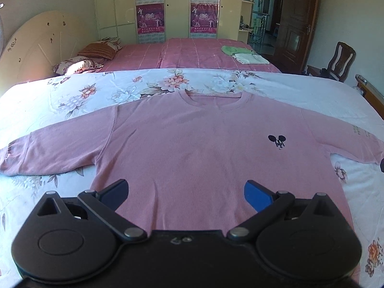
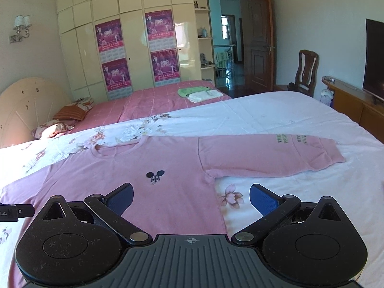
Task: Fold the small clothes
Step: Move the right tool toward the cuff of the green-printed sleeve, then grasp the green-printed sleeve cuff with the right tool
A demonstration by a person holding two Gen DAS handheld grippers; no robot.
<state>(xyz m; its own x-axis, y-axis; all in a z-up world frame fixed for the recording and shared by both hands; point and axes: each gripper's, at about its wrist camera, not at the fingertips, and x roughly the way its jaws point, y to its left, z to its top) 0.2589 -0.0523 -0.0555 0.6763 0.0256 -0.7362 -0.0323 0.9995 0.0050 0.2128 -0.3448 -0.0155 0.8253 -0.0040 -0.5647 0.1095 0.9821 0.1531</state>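
Left wrist view, sweeping left to right: cream headboard (image 1: 36, 48) at 10 o'clock, two patterned pillows (image 1: 79, 65) below it, cream wardrobe (image 1: 172, 7) at 12 with magenta posters (image 1: 150, 19) on its doors, pink checked bedspread (image 1: 192, 52) in front of it carrying a small stack of folded clothes (image 1: 243, 54), green on white; open brown door (image 1: 297, 21) at 1, wooden chair (image 1: 338, 60) at 2. Work surface is a white floral quilt (image 1: 96, 88) on the near bed. Pink sweatshirt (image 1: 192, 139) lies flat on it, front up, neckline at 12, both sleeves spread out sideways, black mouse logo (image 1: 277, 141) at the 3 o'clock side of the chest. Left gripper (image 1: 186, 195) is released, blue pads wide apart, nothing between them, above the hem area; contact with the cloth can't be judged. Right wrist view: wall lamp (image 2: 21, 26) at 10, same wardrobe, flat TV (image 2: 374, 57) on a low wooden cabinet (image 2: 352, 98) at 2–3. Right gripper (image 2: 191, 199) also released and empty, straddling the shirt's side edge: one pad over pink fabric, the other over bare quilt. The sleeve (image 2: 276, 156) with green lettering stretches toward 2 o'clock, flat on the quilt. Part of the other gripper shows at the 9 o'clock edge.
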